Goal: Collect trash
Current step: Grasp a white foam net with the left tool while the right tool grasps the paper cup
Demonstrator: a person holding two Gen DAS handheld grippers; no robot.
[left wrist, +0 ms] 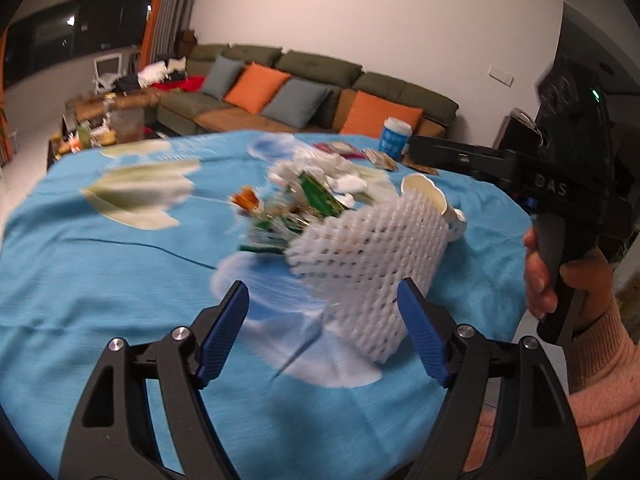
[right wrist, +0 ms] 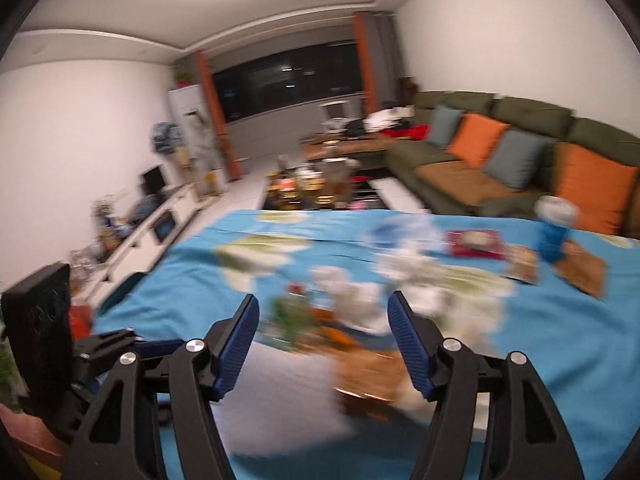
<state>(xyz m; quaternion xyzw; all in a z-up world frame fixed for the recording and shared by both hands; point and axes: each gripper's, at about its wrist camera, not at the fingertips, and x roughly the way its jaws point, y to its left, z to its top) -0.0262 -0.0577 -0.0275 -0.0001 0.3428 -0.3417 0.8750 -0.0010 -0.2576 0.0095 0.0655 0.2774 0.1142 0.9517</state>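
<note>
Both tools are black plastic with silver screws and ribbed blue pads (left wrist: 224,332); "DAS" marks the right gripper (left wrist: 440,148). The sleeve (left wrist: 600,392) is peach ribbed knit.

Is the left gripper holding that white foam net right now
No, the left gripper is open and empty; the white foam net lies on the blue tablecloth.

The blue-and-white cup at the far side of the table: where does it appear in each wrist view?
Left wrist view: the blue-and-white cup stands upper right of centre, on the table's far edge before the sofa.
Right wrist view: it sits far right, blurred, beside brown packets.
Shared landmark: the orange cushion directly behind the cup.
</note>
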